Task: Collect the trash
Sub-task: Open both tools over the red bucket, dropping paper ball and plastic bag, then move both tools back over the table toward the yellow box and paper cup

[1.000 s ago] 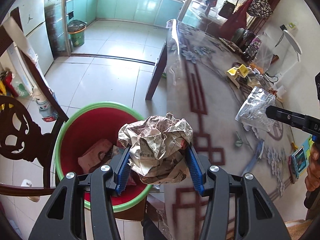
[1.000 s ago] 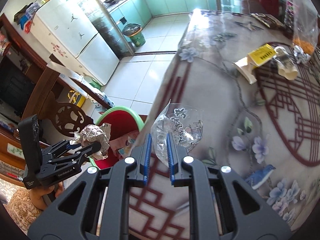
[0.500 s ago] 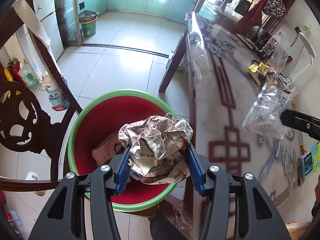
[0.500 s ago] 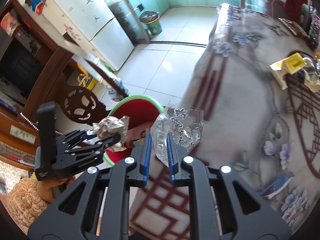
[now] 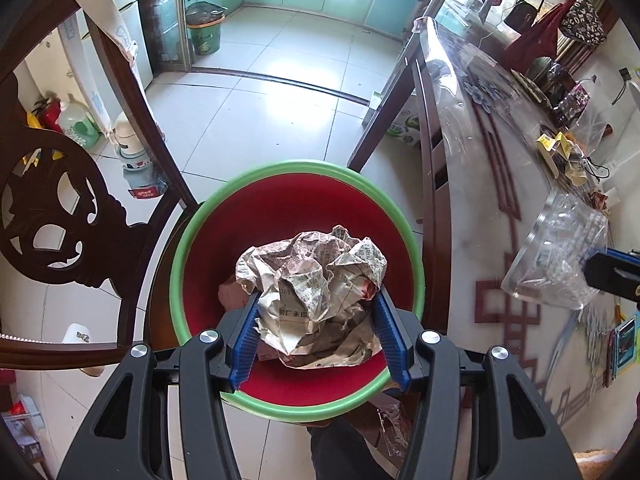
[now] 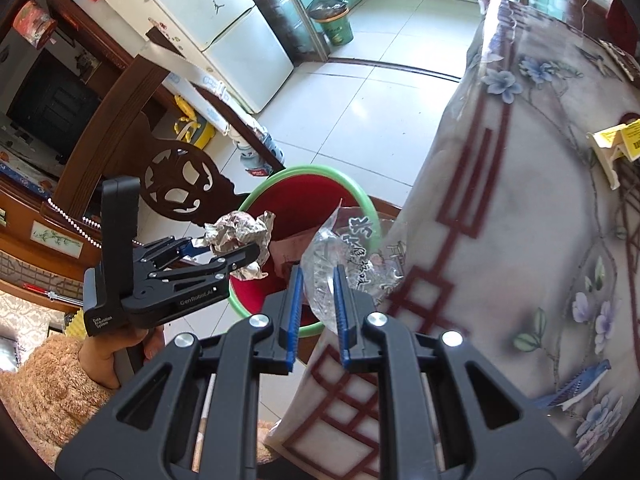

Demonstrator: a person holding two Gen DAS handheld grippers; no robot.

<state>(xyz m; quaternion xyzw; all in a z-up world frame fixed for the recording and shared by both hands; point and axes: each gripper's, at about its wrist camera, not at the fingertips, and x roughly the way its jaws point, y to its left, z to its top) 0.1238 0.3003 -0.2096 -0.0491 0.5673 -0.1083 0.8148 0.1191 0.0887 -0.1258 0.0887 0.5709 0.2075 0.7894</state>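
We take the red bin with the green rim (image 5: 296, 208) as our landmark. In our left gripper (image 5: 316, 312) we hold a crumpled ball of printed paper (image 5: 316, 280), the blue pads pressed into its two sides with the jaws partly apart; the ball hangs directly above the bin's mouth. It hides most of the bin's floor from us, and we can only make out a pinkish-brown piece of trash (image 5: 232, 296) peeking from behind it inside the bin, too covered to identify.

In our right gripper (image 6: 316, 292) we pinch a clear plastic bag (image 6: 352, 256) with dark printed characters, the jaws nearly together on its thin film. The bag sits just to the table side of the bin, above the edge of the flowered tablecloth (image 6: 520, 240), overlapping the bin's rim in the right wrist view. From the left wrist view the right gripper is cut off at the frame edge, with only its dark tip showing.

A carved wooden chair (image 5: 60, 224) stands on the far side of the bin from the table. More yellow and white wrappers (image 6: 616, 148) lie on the table, well apart from the bin, partly cropped. The hand (image 6: 108, 364) on the left gripper shows only in part, below a fuzzy tan sleeve (image 6: 44, 392).
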